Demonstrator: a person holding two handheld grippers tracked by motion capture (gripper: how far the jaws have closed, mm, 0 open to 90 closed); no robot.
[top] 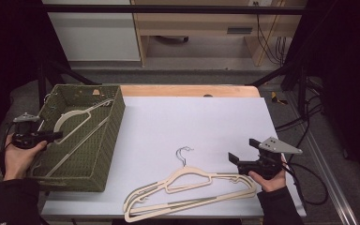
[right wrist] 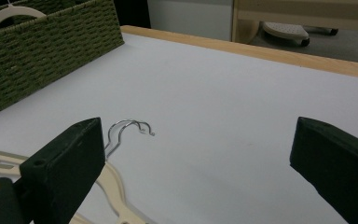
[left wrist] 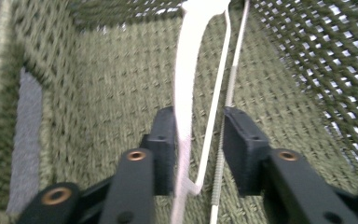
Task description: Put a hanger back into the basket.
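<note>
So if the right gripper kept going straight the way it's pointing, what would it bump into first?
Probably nothing soon. The right gripper has its jaws wide open over bare white tabletop; the hanger hooks lie just off to one side, though depth is hard to judge.

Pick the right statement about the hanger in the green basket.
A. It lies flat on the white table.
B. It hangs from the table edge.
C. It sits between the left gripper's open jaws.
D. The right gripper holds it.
C: in the left gripper view the hanger passes between the left gripper's parted jaws, inside the basket.
</note>
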